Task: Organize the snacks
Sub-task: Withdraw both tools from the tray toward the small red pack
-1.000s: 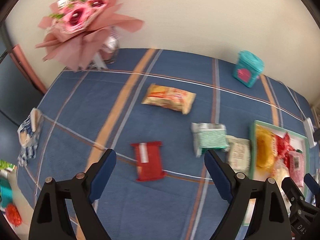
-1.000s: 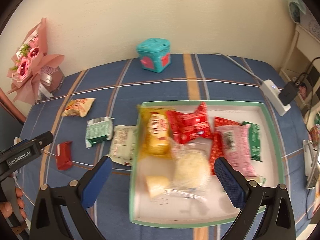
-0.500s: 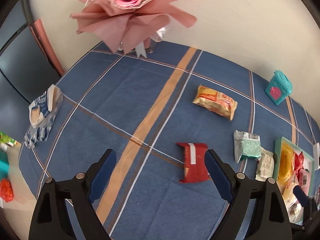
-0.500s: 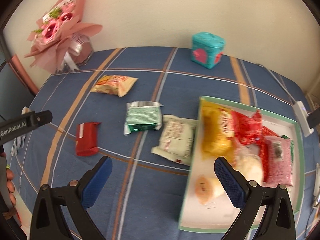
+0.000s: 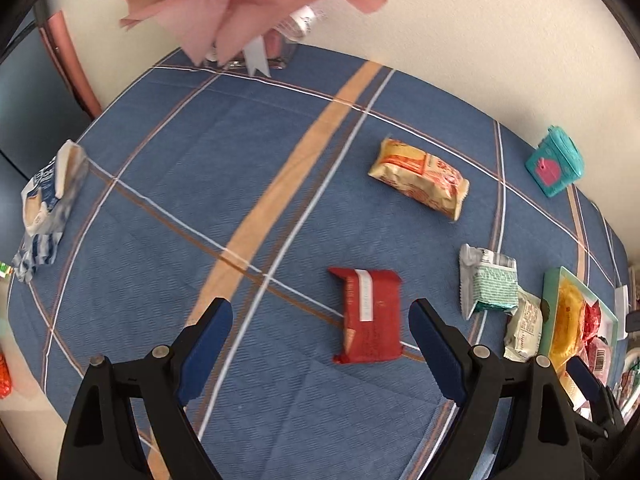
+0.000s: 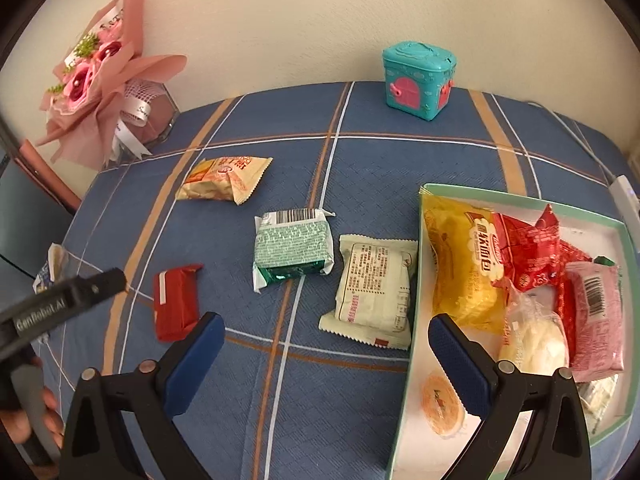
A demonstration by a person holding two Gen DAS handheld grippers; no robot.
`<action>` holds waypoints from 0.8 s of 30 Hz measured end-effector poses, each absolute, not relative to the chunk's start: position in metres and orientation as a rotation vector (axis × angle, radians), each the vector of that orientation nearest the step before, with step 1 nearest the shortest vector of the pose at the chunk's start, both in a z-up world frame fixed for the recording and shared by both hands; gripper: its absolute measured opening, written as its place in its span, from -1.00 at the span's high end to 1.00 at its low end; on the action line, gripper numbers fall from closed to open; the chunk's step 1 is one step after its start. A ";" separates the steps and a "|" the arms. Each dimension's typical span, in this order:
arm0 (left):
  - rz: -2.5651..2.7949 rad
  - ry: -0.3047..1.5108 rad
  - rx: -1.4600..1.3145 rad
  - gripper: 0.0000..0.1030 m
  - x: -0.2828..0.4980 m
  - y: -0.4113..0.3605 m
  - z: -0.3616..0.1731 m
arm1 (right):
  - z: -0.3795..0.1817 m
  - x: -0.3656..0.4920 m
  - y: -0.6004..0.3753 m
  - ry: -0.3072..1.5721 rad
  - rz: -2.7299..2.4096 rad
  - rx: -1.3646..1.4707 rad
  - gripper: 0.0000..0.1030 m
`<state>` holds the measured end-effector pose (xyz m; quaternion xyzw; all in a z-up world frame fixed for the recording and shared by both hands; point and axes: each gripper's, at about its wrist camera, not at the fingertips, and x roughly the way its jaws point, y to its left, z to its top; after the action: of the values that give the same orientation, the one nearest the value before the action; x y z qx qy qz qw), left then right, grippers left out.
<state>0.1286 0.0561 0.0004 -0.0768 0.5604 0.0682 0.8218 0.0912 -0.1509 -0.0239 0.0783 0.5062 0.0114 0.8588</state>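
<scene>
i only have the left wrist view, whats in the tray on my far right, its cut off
Observer: In the right wrist view the tray holds a yellow pack, a red pack, a pink pack and a clear-wrapped pale bun.
Operator: is the right gripper holding anything
Observer: No, the right gripper is open and empty over the cloth.
Operator: what does it face
Observer: The cream packet lying beside the tray's left rim.
</scene>
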 end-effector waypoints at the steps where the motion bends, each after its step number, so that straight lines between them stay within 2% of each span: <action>1: 0.140 1.195 -0.162 -0.75 0.130 0.054 -0.001 | -0.025 0.093 -0.151 1.064 0.021 0.164 -0.98; 8: 0.115 1.218 -0.168 -0.75 0.139 0.044 -0.014 | -0.037 0.111 -0.152 1.091 0.000 0.152 -0.69; 16: 0.097 1.241 -0.188 -0.75 0.153 0.044 -0.024 | -0.051 0.123 -0.157 1.108 -0.055 0.094 -0.57; 24: 0.092 1.241 -0.198 -0.75 0.157 0.045 -0.028 | -0.049 0.127 -0.168 1.109 -0.072 0.137 -0.34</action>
<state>0.1567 0.0452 -0.0278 -0.0926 0.5803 0.0428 0.8080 0.1267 -0.1684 -0.0489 0.0649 0.5259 -0.0341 0.8474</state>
